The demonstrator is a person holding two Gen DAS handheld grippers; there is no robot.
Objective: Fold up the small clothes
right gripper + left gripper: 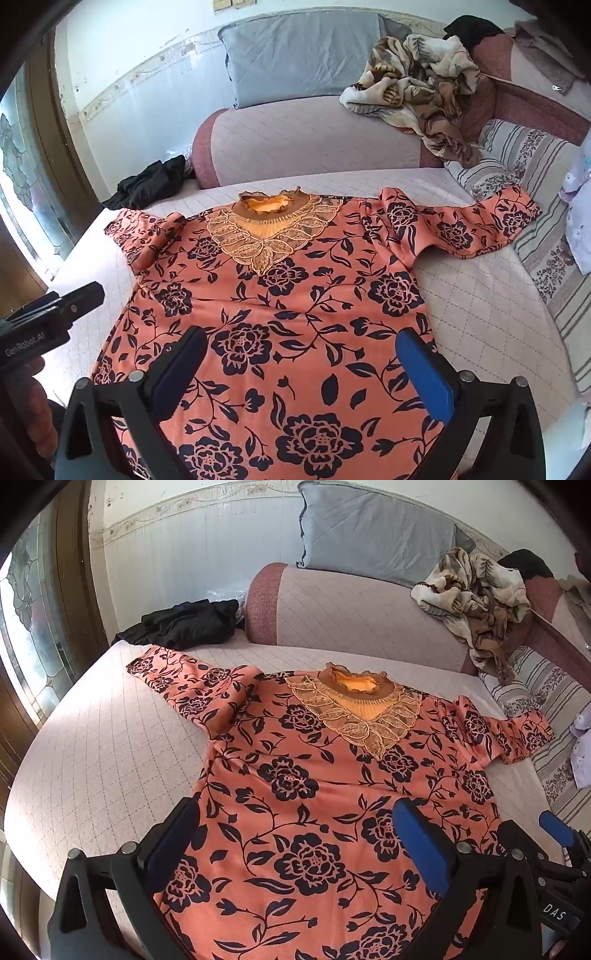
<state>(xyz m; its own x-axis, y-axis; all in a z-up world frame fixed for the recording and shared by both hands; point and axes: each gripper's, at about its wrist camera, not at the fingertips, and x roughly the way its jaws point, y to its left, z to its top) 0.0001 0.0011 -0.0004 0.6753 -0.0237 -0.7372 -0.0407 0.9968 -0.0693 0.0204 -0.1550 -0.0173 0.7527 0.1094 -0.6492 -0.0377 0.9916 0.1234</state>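
The floral top (314,775) lies spread flat on the bed (92,738), collar away from both tools and hem under them, so its long axis runs straight ahead. The left tool (295,845) and right tool (303,369) hover released and empty, each nearest its own sleeve.

Left tongs (295,834) spread wide, tilted downward, nothing gripped. Right tongs (301,363) likewise wide apart, angled down, side by side with the left.
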